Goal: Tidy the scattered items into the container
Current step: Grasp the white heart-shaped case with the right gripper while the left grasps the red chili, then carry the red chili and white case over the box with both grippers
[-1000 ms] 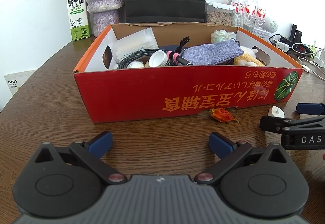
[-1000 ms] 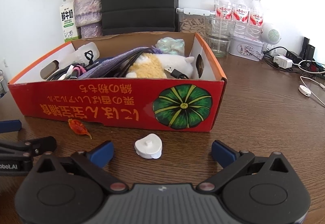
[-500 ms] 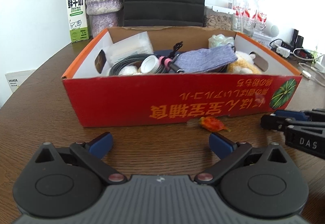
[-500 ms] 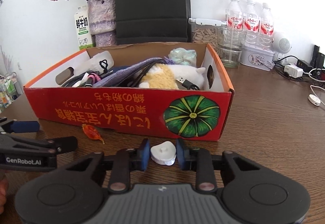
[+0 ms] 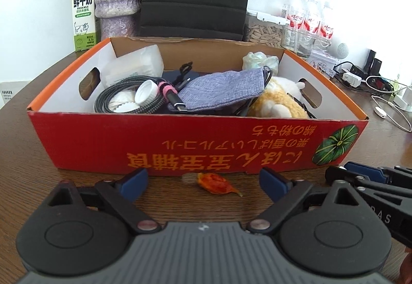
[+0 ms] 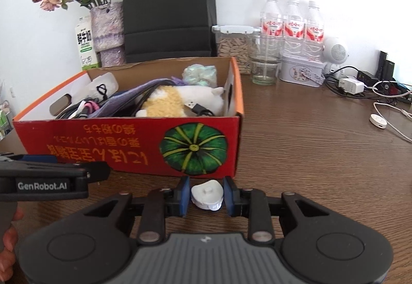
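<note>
White plastic piece [image 6: 207, 194] sat pinched between the right gripper's [image 6: 206, 195] blue pads, by the red box [image 6: 128, 144]. Left gripper [image 5: 203, 182], closing a little, stood open around an orange wrapper [image 5: 215, 182] on the bench [image 5: 20, 144].

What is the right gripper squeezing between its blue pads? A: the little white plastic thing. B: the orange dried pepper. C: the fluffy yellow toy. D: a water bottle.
A: the right gripper has its pads pressed on either side of the little white plastic thing, just in front of the red box.
</note>
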Action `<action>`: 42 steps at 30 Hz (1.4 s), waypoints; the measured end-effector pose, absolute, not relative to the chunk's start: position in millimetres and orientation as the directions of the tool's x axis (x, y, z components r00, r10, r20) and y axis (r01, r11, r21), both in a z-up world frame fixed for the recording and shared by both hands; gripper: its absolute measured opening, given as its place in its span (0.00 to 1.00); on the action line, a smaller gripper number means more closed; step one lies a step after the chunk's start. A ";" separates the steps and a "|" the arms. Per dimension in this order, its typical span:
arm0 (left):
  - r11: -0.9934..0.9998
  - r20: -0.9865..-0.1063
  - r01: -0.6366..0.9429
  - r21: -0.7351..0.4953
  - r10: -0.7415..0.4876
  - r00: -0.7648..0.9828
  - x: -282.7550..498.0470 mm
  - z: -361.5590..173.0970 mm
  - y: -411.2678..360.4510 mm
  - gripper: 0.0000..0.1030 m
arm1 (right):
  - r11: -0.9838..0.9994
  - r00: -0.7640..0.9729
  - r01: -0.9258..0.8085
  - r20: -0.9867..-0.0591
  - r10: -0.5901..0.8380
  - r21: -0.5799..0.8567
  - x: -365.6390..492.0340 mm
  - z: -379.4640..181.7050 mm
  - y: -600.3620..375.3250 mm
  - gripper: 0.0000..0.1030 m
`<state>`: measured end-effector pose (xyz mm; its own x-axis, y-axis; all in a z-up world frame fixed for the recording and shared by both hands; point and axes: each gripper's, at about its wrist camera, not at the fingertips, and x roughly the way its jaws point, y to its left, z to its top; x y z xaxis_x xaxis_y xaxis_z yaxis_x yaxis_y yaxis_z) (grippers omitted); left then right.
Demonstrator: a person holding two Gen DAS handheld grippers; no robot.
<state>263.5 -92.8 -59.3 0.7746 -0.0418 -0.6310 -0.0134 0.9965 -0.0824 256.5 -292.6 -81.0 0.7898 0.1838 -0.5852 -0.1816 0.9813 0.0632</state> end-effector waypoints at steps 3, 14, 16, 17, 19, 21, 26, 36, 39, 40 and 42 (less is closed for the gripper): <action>0.998 -0.633 -0.028 -0.058 -0.014 0.774 263.9 -60.5 -98.5 0.87 | 0.980 0.787 -0.187 -0.587 0.188 0.063 256.4 -81.9 -292.4 0.25; 0.998 -0.602 -0.026 0.057 0.055 0.797 255.8 -61.5 -107.6 0.28 | 0.979 0.789 -0.194 -0.584 0.191 0.059 252.3 -82.3 -287.6 0.25; 0.998 -0.600 -0.022 0.055 0.051 0.799 254.3 -61.4 -107.8 0.28 | 0.978 0.789 -0.199 -0.582 0.195 0.059 249.7 -82.2 -286.4 0.25; 0.999 -0.601 -0.023 0.046 0.046 0.798 253.7 -61.1 -106.9 0.28 | 0.977 0.789 -0.203 -0.581 0.199 0.059 248.5 -82.0 -285.9 0.25; 0.999 -0.599 -0.024 0.036 0.041 0.799 251.2 -60.9 -105.7 0.28 | 0.975 0.790 -0.212 -0.577 0.207 0.059 246.3 -80.9 -284.5 0.25; 0.999 -0.597 -0.023 0.027 0.035 0.801 248.5 -60.7 -104.7 0.27 | 0.972 0.791 -0.225 -0.571 0.219 0.062 244.2 -79.9 -283.5 0.25; 1.000 -0.590 -0.021 0.009 0.022 0.807 239.7 -59.0 -102.1 0.16 | 0.968 0.799 -0.240 -0.552 0.236 0.067 239.7 -76.4 -281.9 0.25; 1.000 -0.563 0.000 -0.023 -0.013 0.826 220.8 -51.8 -93.4 0.12 | 0.964 0.820 -0.264 -0.516 0.248 0.044 229.3 -72.0 -275.9 0.25; 0.999 -0.546 0.002 -0.032 -0.019 0.837 212.2 -47.8 -87.4 0.12 | 0.963 0.827 -0.269 -0.504 0.250 0.037 223.7 -71.0 -274.2 0.25; 0.999 -0.540 0.002 -0.035 -0.020 0.841 208.9 -46.2 -84.9 0.12 | 0.962 0.829 -0.270 -0.500 0.251 0.035 221.6 -70.6 -273.8 0.25; 0.999 -0.532 -0.001 -0.042 -0.021 0.846 203.0 -43.4 -79.2 0.12 | 0.962 0.835 -0.271 -0.489 0.252 0.033 217.0 -69.4 -273.3 0.25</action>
